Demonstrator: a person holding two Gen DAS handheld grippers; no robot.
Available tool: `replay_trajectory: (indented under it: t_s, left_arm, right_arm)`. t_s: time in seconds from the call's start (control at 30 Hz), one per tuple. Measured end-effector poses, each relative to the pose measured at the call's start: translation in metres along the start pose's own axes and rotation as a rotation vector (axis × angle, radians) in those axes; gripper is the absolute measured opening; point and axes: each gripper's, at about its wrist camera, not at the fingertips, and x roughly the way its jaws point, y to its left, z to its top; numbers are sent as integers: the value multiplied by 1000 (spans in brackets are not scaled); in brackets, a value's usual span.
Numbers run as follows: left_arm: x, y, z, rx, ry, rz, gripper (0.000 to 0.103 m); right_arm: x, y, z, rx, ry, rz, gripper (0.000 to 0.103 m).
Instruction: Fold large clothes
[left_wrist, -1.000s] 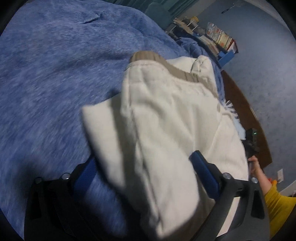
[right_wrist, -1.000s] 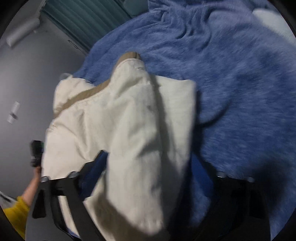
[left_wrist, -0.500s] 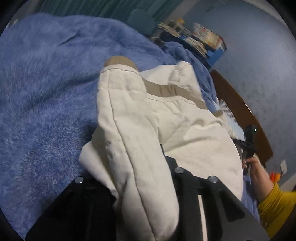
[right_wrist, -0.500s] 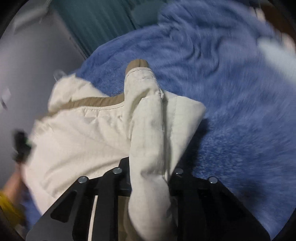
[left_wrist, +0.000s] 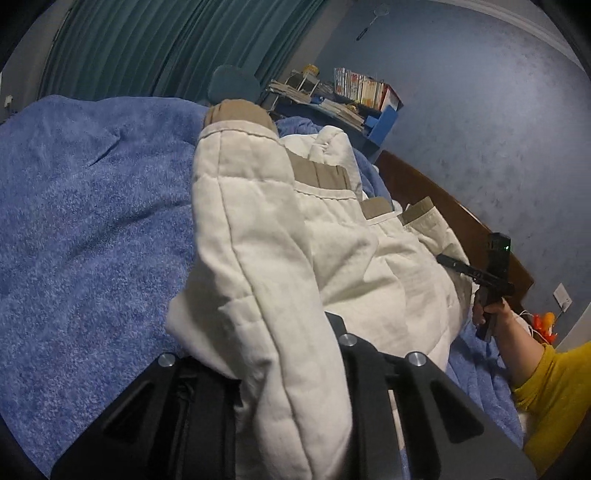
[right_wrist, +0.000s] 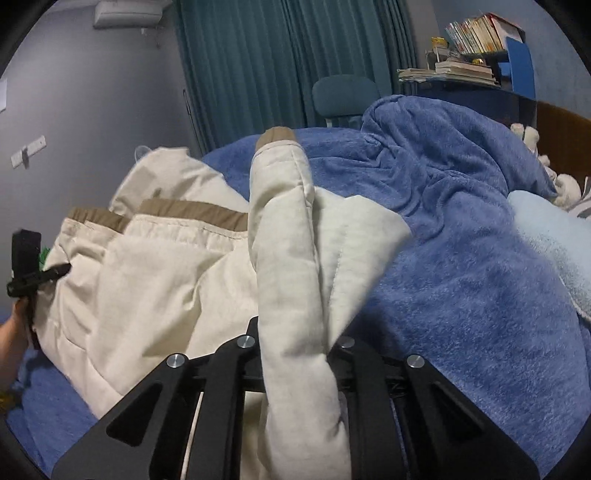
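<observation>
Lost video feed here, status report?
Left tongs, right tongs just closed, both clamped on cream garment. Garment on blue blanket. Nothing blocking.

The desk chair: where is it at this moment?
In the right wrist view the desk chair stands upper centre, behind the blue blanket, in front of the teal curtain and left of the book-laden desk.

Matt quilted cloth jacket (left_wrist: 258, 236), fleecy blanket (left_wrist: 92, 206)

A bed with a fuzzy blue blanket (left_wrist: 85, 229) bears the cream garment (left_wrist: 388, 266) lying on it.
</observation>
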Motion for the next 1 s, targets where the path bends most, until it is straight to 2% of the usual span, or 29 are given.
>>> replay_trajectory:
  t_s: [0.2, 0.33, 0.47, 0.57, 0.63, 0.77, 0.83, 0.87, 0.9, 0.93, 1.0]
  left_arm:
    - [-33, -24, 2, 34, -30, -48, 11]
    - [-66, -42, -5, 11, -51, -81, 11]
    - [-101, -62, -20, 9, -49, -76, 11]
    - [-122, -71, -36, -15, -18, -59, 11]
    - [-126, -65, -51, -75, 22, -48, 11]
    - [-111, -47, -89, -145, 141, 14, 12]
    - [-100, -25, -104, -222, 167, 58, 14]
    - [-96, -10, -110, -277, 164, 55, 15]
    - [-94, 1, -113, -321, 154, 36, 19]
    - [-90, 12, -117, -358, 147, 27, 22]
    - [-86, 18, -122, -374, 155, 64, 36]
  right_arm:
    - [-40, 12, 8, 24, -61, 56, 11]
    - [-82, 27, 11, 13, -96, 81, 11]
    - [-120, 32, 0, 68, -71, 127, 11]
    - [-133, 28, -25, 137, -28, 165, 11]
    - [-128, 17, -51, 246, 30, 196, 11]
    - [-106, 0, -104, 395, 130, 175, 11]
    - [-94, -20, -126, 501, 151, 151, 12]
    - [-90, -32, -134, 574, 155, 180, 13]
    - [-85, -40, -139, 613, 159, 191, 15]
    - [-79, -42, -143, 593, 173, 145, 19]
    - [-71, -40, -149, 554, 198, 71, 26]
